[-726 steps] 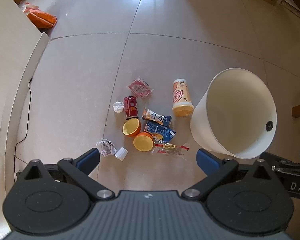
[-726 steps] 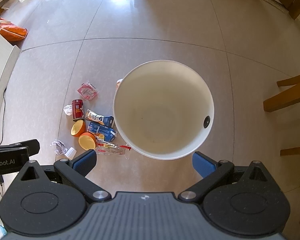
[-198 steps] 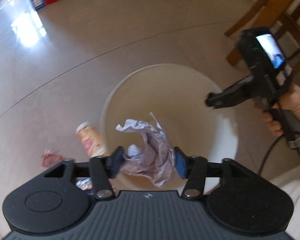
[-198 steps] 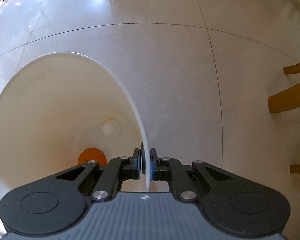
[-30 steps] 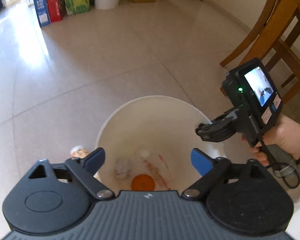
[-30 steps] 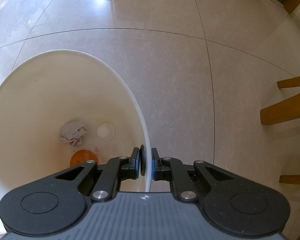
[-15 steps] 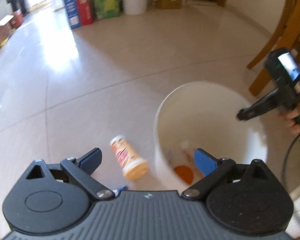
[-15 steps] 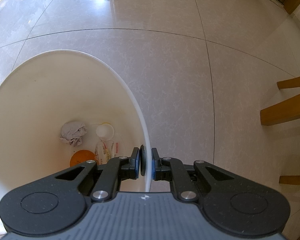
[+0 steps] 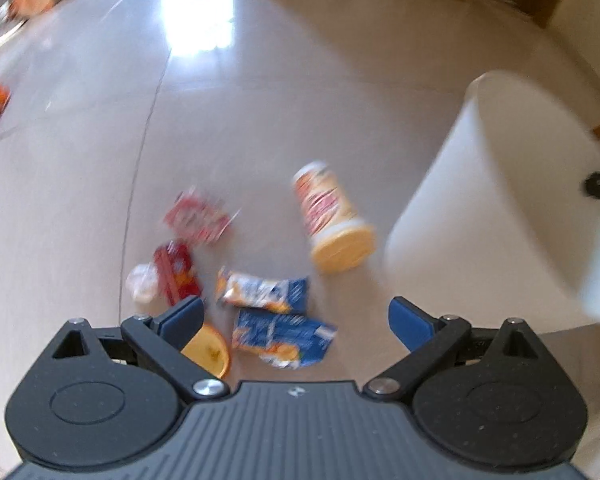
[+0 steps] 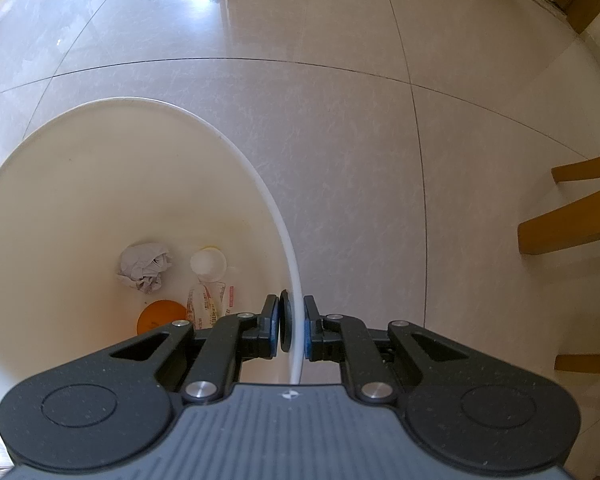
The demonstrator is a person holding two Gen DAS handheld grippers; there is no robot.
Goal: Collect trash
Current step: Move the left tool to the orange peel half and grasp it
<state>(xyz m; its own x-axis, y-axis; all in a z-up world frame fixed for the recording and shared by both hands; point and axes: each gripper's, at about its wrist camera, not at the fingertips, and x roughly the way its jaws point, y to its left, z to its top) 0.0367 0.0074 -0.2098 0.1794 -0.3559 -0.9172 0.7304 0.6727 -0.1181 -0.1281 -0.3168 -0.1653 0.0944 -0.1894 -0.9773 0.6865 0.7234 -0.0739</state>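
**Bin gripped, litter below**

Our right gripper [image 10: 291, 328] is clamped on the bin [image 10: 60, 184] rim. Our left gripper [image 9: 296, 316], jaws spread and empty, hangs over wrappers [image 9: 280, 334] and a can [image 9: 332, 216] beside the bin.

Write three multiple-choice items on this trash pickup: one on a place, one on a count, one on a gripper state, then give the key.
1. Where does the crumpled paper lie?
A. on the floor tiles
B. at the bottom of the white bin
C. between the left gripper's jaws

2. How many blue snack wrappers lie on the floor?
A. two
B. none
C. five

3. How does the right gripper stand?
A. wide open above the floor
B. shut on a can
C. shut on the bin's rim

Key: 1 B, it sits beside the orange lid inside. 2 A, one wrapper lies above the other. 3 C, the rim runs between its pads.
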